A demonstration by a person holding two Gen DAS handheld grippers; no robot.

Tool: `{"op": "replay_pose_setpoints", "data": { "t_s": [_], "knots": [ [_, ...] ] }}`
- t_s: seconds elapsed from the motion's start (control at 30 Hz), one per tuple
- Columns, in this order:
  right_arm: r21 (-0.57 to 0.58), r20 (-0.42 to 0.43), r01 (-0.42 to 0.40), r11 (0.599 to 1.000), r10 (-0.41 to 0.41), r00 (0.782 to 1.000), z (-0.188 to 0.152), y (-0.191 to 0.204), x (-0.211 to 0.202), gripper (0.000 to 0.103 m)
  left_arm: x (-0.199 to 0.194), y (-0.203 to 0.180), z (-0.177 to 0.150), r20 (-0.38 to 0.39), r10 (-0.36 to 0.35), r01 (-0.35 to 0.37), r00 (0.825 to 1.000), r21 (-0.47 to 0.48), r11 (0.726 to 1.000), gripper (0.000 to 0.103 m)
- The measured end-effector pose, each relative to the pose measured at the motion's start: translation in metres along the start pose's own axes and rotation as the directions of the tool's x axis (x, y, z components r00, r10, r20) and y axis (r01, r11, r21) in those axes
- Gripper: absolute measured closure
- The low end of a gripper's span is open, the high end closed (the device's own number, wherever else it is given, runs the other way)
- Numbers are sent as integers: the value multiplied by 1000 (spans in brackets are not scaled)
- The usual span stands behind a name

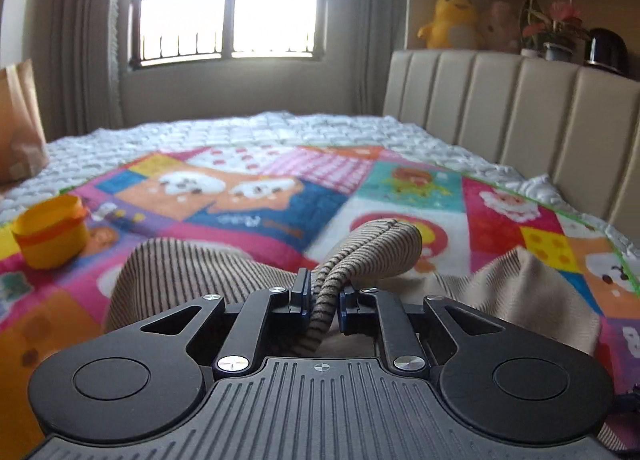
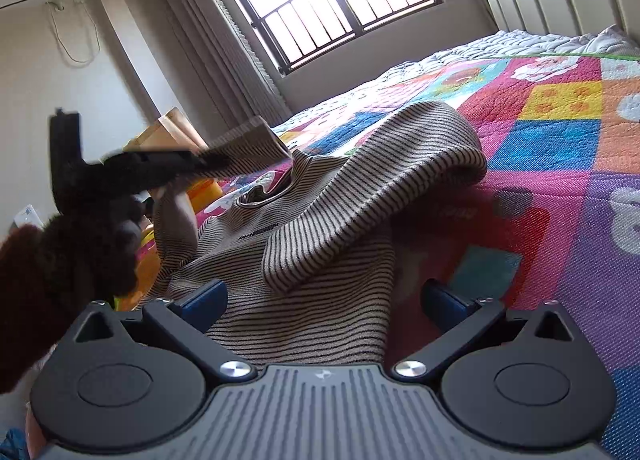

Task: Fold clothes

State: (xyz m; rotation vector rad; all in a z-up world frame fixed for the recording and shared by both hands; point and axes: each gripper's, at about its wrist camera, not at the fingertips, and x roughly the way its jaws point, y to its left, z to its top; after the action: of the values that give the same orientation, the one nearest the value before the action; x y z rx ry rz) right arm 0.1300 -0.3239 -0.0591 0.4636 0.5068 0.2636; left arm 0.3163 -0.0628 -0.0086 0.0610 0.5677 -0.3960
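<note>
A beige knitted sweater with thin dark stripes (image 2: 316, 300) is spread on a bed covered by a bright patchwork quilt with cartoon panels (image 2: 560, 164), and one side of it is being lifted for a fold. The step in hand is judged to be the folding-in of a sleeve or side panel: a bunched strip of the striped knit is gripped by the left tool (image 1: 323, 302) and raised off the quilt, as is seen from the right wrist view, where the left tool (image 2: 216, 160) is shown, blurred, with fabric pulled up from the neckline side.

The jaws of the left tool are closed onto the doubled fabric, which is pinched between the blue pads and bulges out beyond them. The right tool (image 2: 324, 300) is held with its jaws wide apart, one finger over the striped body of the garment and the other over the quilt beside its edge; nothing is held, and whether the fabric is touched cannot be told.

The next move is judged to call for the gripped part to be carried across and laid flat on the body.

A yellow paper cup with an orange band (image 1: 50, 236) stands on the quilt, well apart from the grasp.
</note>
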Motion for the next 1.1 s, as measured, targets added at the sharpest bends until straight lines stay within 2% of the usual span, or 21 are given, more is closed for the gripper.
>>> {"op": "replay_pose_setpoints", "data": {
  "t_s": [0.03, 0.1, 0.17, 0.27, 0.3, 0.4, 0.5, 0.57, 0.63, 0.7, 0.83, 0.93, 1.0, 1.03, 1.07, 1.1],
  "knots": [
    [3, -4, 1, 1000, -1, 1000, 1, 0, 0, 0, 6, -5, -9, -44, -12, 12, 999, 4, 1000, 74],
    [9, -11, 2, 1000, -2, 1000, 2, -1, 1, 0, 6, -10, -23, -83, -31, 32, 996, 7, 999, 50],
    [16, -18, 4, 1000, -4, 1000, 4, -1, 2, 0, -9, -10, -36, -83, -79, 79, 993, -6, 997, 37],
    [28, -43, 3, 1000, -2, 999, 8, -3, 4, 0, -37, -10, -54, -52, -136, 137, 989, 11, 991, 11],
    [25, -57, 3, 1000, -2, 998, 11, -2, 8, 0, -47, -10, -61, -41, -149, 150, 988, 20, 988, 8],
    [-20, -70, 19, 1000, -20, 997, 26, 11, 29, 0, -60, -5, -74, -15, -103, 104, 995, 42, 994, 8],
    [-66, -82, 34, 997, -39, 996, 42, 24, 51, 0, -75, 9, -71, 39, -100, 101, 994, -10, 995, 7],
    [-96, -89, 43, 994, -52, 995, 52, 32, 65, 4, -83, 18, -67, 82, -71, 72, 994, -15, 997, 5],
    [-127, -96, 53, 991, -65, 993, 63, 41, 80, 31, -81, 26, -64, 98, -2, 1, 995, 11, 1000, 5],
    [-157, -103, 62, 986, -78, 992, 73, 49, 94, 48, -76, 36, -60, 84, 72, -74, 994, 22, 997, 5],
    [-217, -115, 78, 973, -105, 988, 94, 66, 123, 49, -67, 63, -58, 5, 96, -96, 995, -33, 995, 5],
    [-262, -123, 90, 961, -126, 984, 110, 79, 144, 49, -64, 74, -63, -35, 116, -116, 993, -12, 993, 5],
    [-255, -172, 96, 962, -143, 975, 108, 79, 169, 51, -59, 80, -65, -57, 152, -151, 987, 16, 988, 5],
    [-244, -208, 99, 965, -152, 966, 104, 78, 184, 70, -57, 83, -65, -67, 177, -174, 982, 37, 984, 5],
    [-231, -237, 97, 968, -152, 960, 101, 77, 195, 82, -55, 86, -67, -72, 202, -198, 977, 58, 978, 5],
    [-227, -241, 80, 971, -136, 961, 101, 82, 195, 88, -53, 89, -69, -76, 227, -221, 971, 79, 972, 5]
  ]
}}
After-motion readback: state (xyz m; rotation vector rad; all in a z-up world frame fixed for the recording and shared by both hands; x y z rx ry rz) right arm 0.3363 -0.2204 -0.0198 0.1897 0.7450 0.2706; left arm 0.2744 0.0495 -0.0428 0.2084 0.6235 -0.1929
